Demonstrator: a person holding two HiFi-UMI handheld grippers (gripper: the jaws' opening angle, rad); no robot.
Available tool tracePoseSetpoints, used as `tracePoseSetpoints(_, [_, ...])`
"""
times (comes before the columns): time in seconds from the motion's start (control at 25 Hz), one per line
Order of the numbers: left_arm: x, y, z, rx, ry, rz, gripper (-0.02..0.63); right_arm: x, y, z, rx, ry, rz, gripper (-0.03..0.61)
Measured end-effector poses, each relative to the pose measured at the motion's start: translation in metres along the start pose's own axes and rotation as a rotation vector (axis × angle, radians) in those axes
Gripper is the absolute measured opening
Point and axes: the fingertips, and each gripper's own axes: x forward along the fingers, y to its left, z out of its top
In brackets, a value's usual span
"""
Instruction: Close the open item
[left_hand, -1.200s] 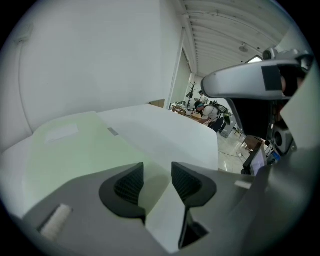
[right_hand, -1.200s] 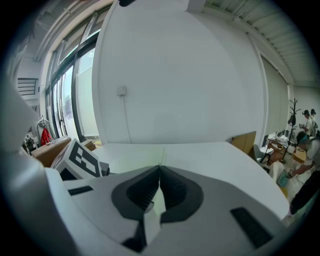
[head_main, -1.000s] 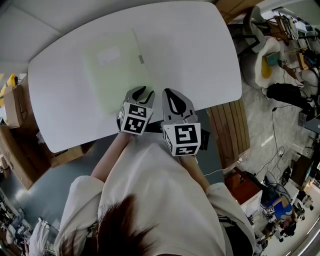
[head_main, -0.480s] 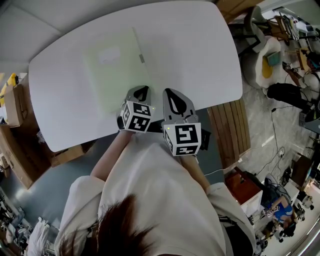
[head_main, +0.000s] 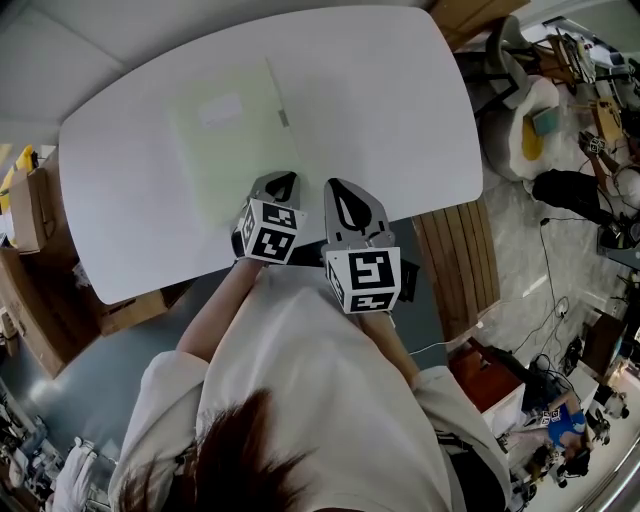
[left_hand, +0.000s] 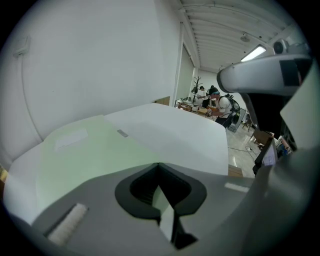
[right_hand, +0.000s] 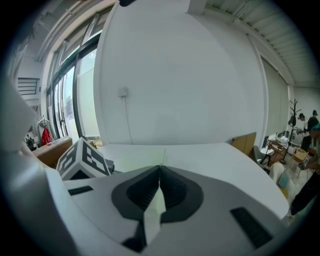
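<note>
A pale green notebook (head_main: 235, 140) with a white label lies flat and closed on the white table (head_main: 400, 100). A small grey tab sits at its right edge. My left gripper (head_main: 283, 178) is shut and empty, its tips over the notebook's near right corner. My right gripper (head_main: 340, 185) is just to the right, over bare table near the front edge, also shut and empty. In the left gripper view the green cover (left_hand: 85, 150) spreads out ahead of the closed left gripper (left_hand: 159, 164). In the right gripper view the closed right gripper (right_hand: 160, 167) points across the table (right_hand: 225, 155), with the left gripper's marker cube (right_hand: 82, 160) beside it.
A slatted wooden bench (head_main: 455, 260) stands right of the table. Cardboard boxes (head_main: 25, 210) sit on the floor at the left. Chairs, cables and clutter (head_main: 560, 120) fill the far right. People (left_hand: 215, 100) are at desks in the distance.
The left gripper's jaws were open a second ago and have shut on nothing. Both grippers and the notebook have stayed in place.
</note>
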Motion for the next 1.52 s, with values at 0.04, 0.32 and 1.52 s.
tracePoseSetpoints(0.04, [-0.001, 0.0, 0.001, -0.007, -0.006, -0.001, 0.009, -0.001, 0.0, 0.0, 0.0, 0.0, -0.002, 0.009])
tracePoseSetpoints(0.32, [-0.011, 0.006, 0.012, -0.064, -0.064, 0.003, 0.009, -0.002, -0.001, -0.001, -0.001, 0.0, -0.004, 0.009])
tracePoseSetpoints(1.52, [-0.112, 0.062, 0.065, -0.175, -0.376, 0.156, 0.008, 0.019, 0.039, 0.025, -0.069, -0.044, 0.092, 0.009])
